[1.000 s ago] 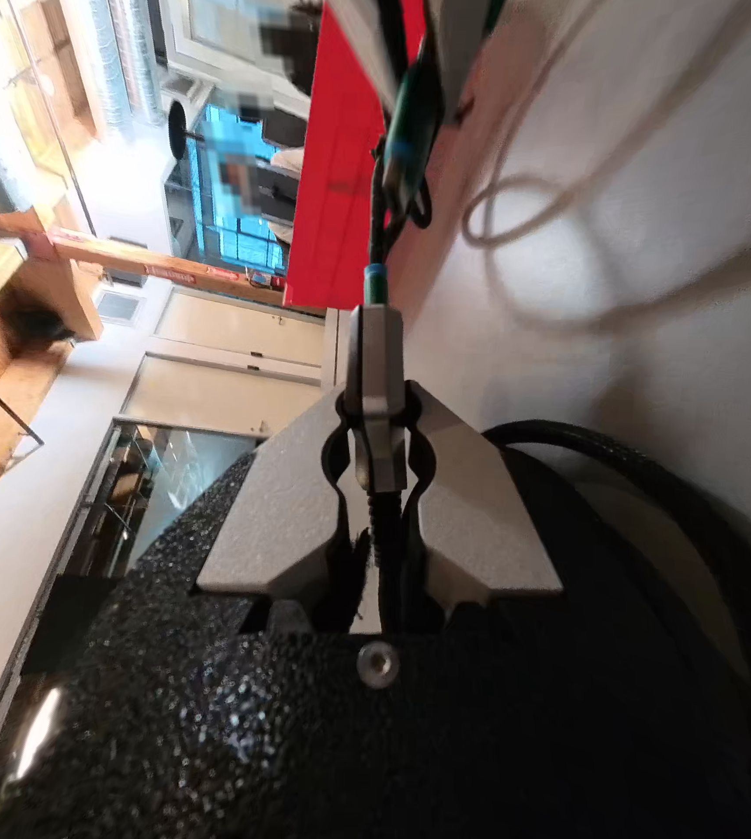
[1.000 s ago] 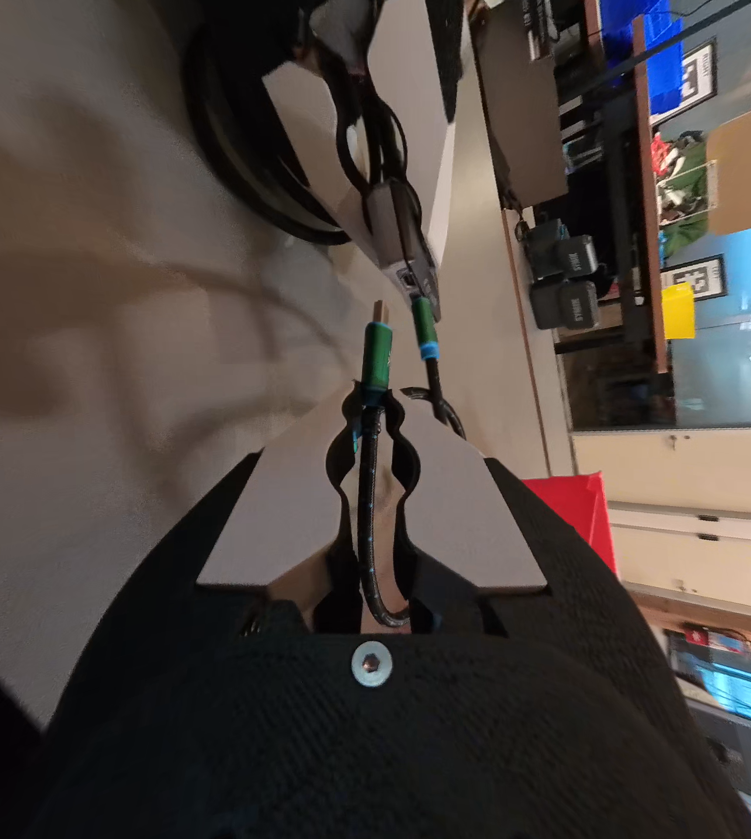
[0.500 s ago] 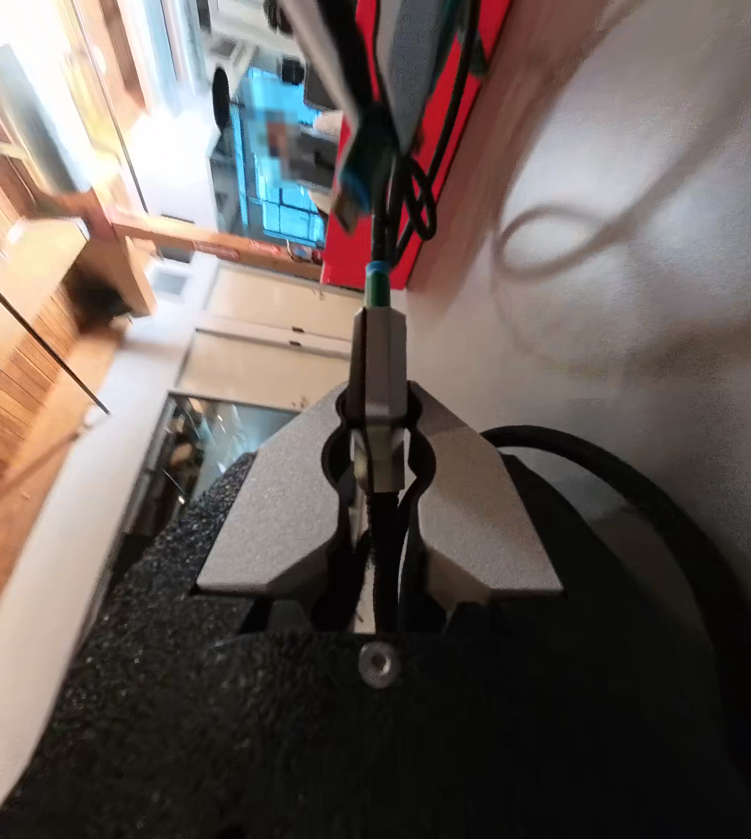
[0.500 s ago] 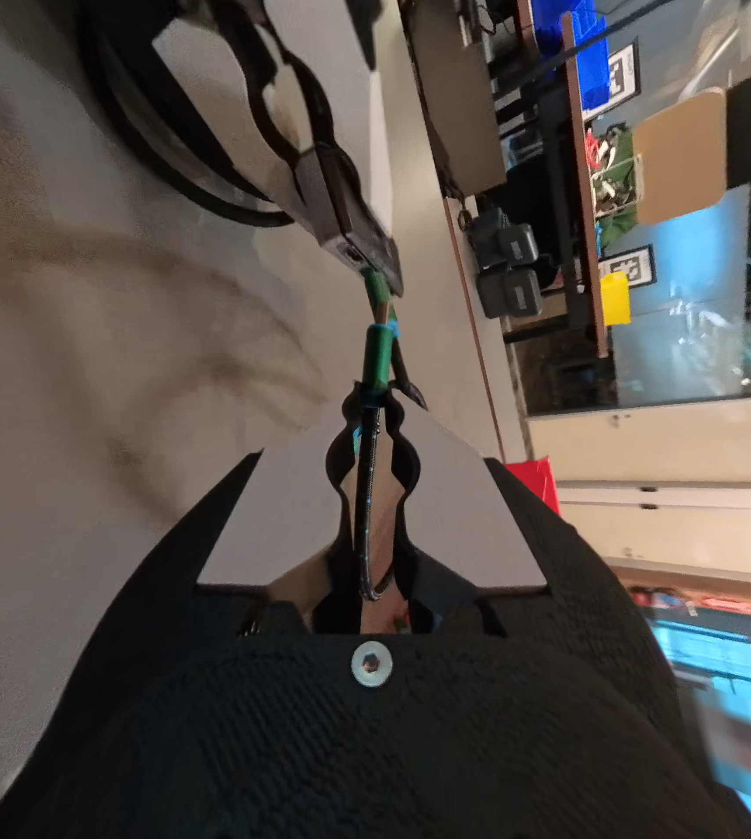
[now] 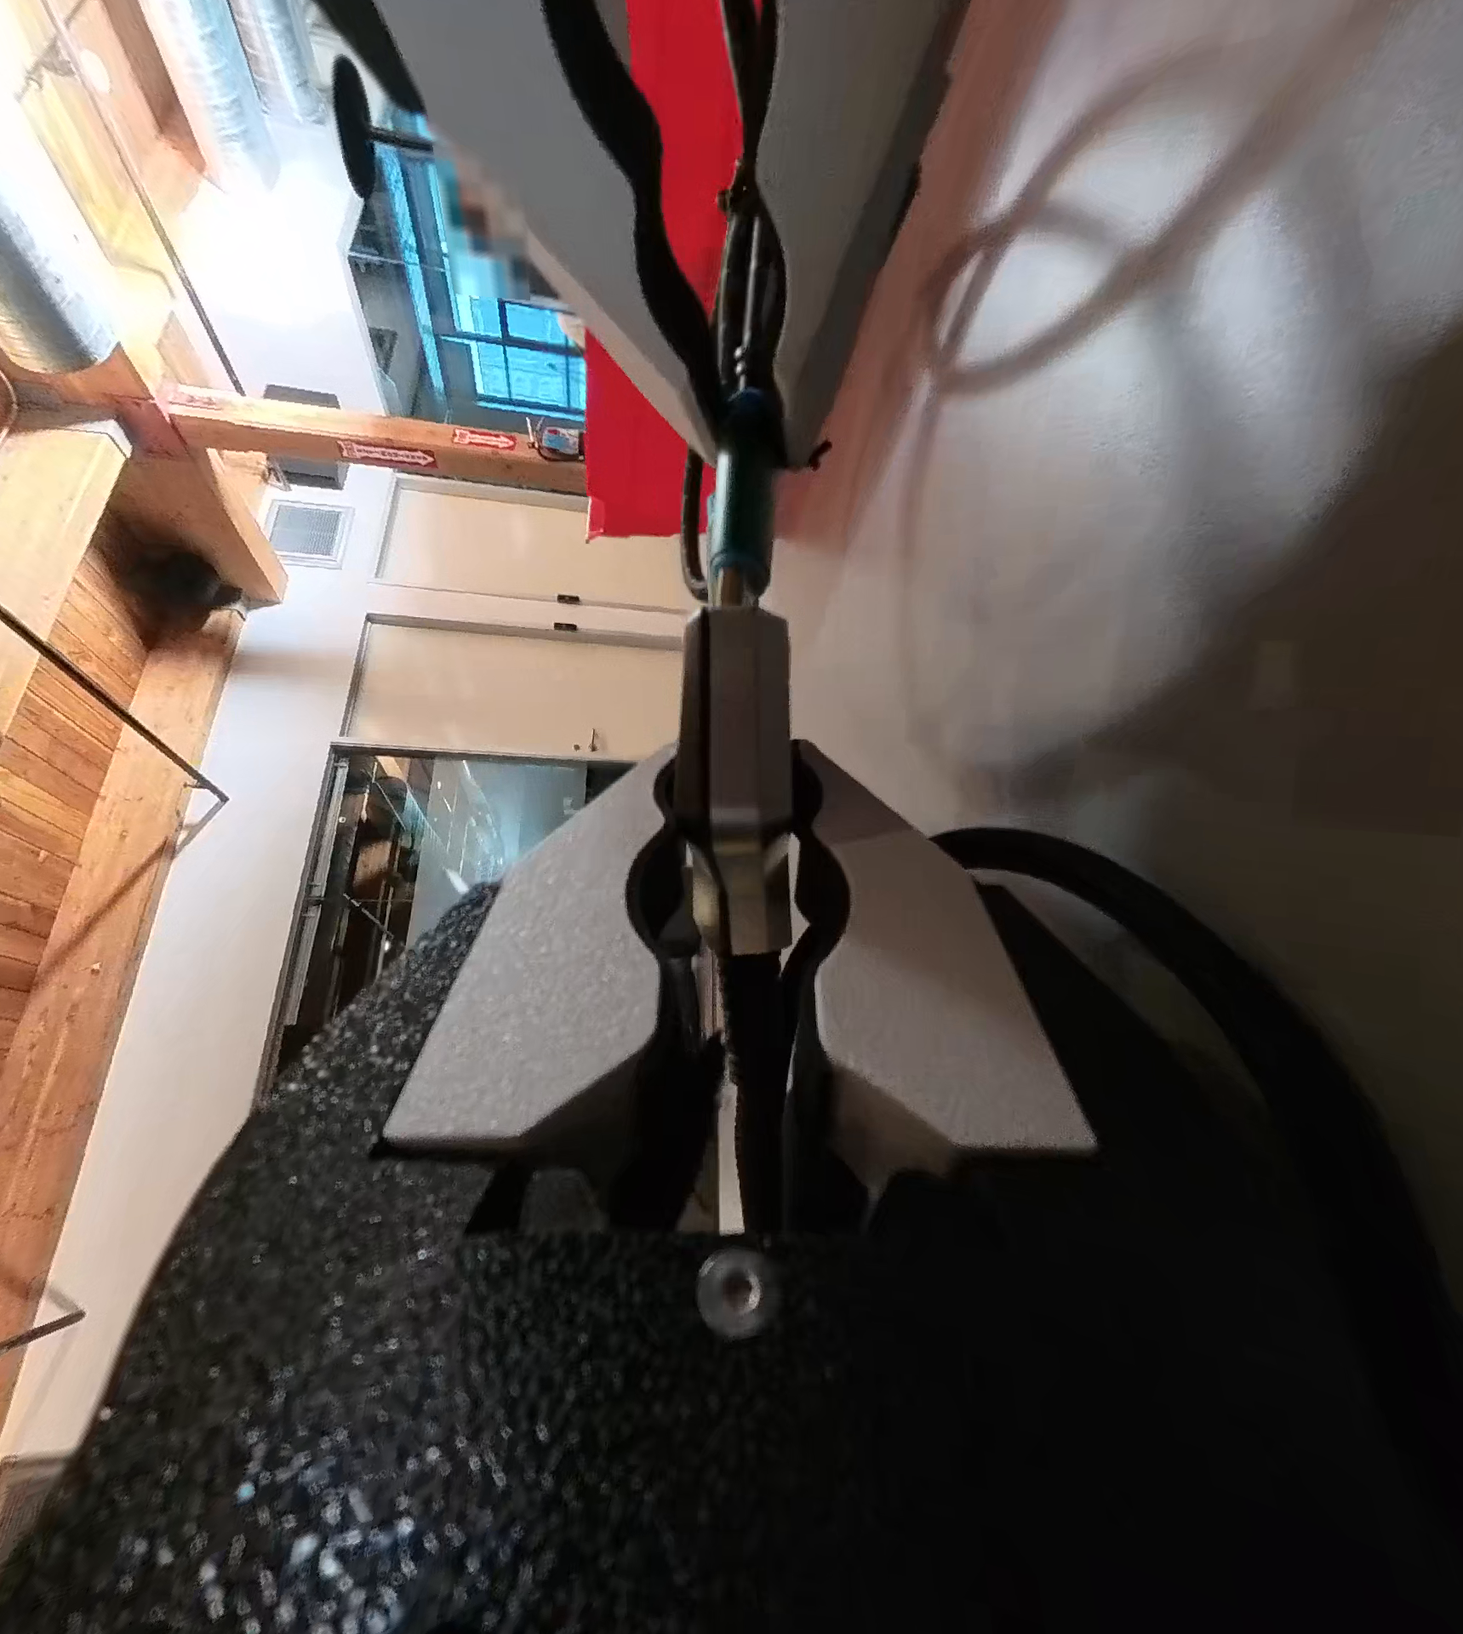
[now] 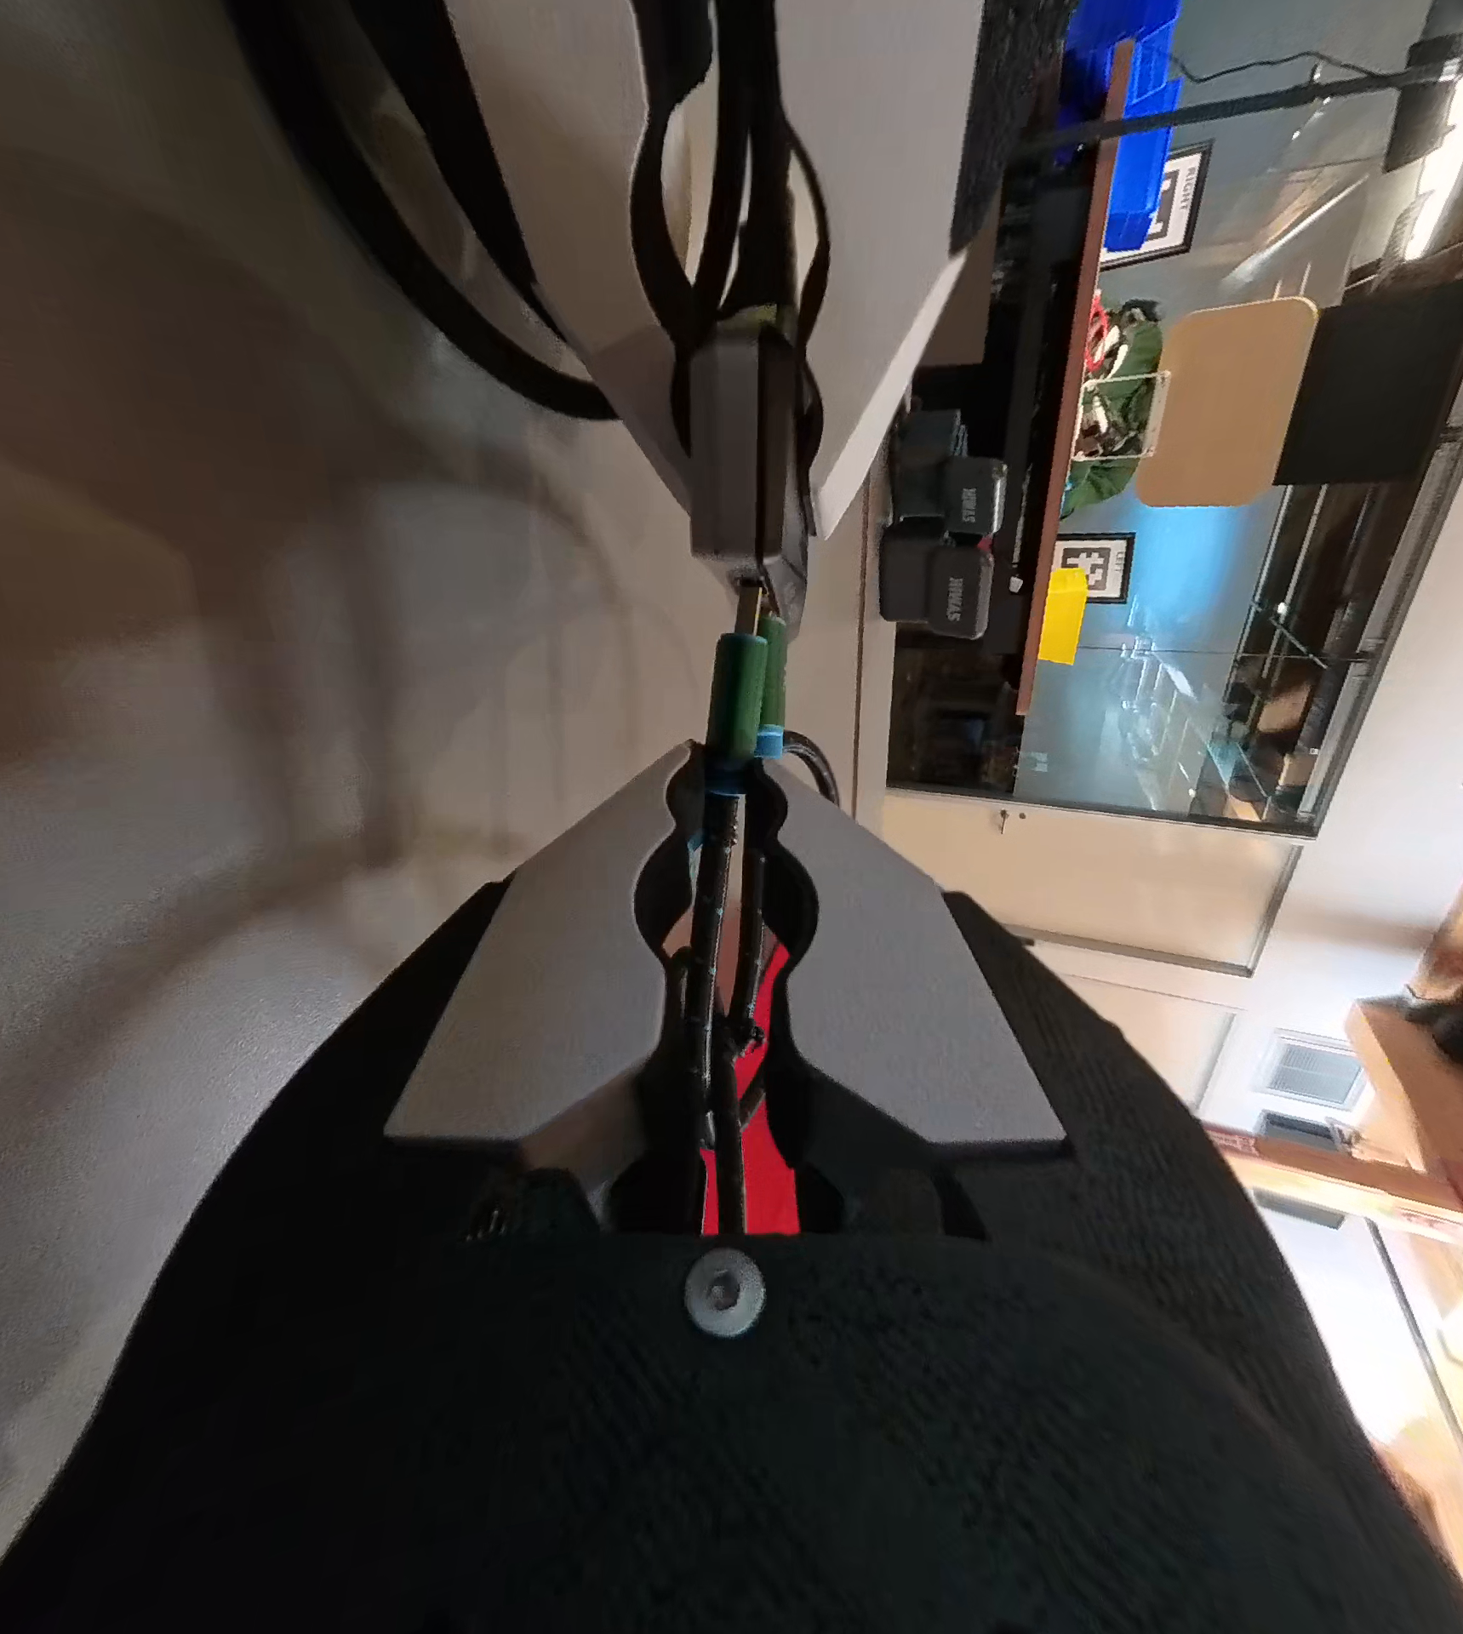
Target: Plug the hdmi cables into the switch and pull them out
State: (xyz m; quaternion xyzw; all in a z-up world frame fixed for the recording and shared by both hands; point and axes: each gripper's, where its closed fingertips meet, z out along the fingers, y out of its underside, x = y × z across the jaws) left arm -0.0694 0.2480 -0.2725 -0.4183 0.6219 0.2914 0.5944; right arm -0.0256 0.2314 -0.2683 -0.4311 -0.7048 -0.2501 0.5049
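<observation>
Closer now: right gripper (image 6: 732, 778), jaws clamped on a green plug (image 6: 735, 694), has brought its metal tip to the port of the grey switch (image 5: 736, 760), itself pinched in the closed left gripper (image 5: 736, 796). Risk, I judge: slight tilt jams the plug. No containers seen.

1. The switch (image 5: 735, 725) is plain grey metal.
2. The plug (image 6: 736, 685) is dark green with a bright blue collar, and its cable (image 6: 714, 990) is black braid flecked with blue.
3. Both grippers' fingers (image 5: 551, 964) are matte light grey on grainy black bodies.
4. The worktop (image 5: 1240, 548) is off-white with a red panel (image 5: 639, 424) at its far edge.
</observation>
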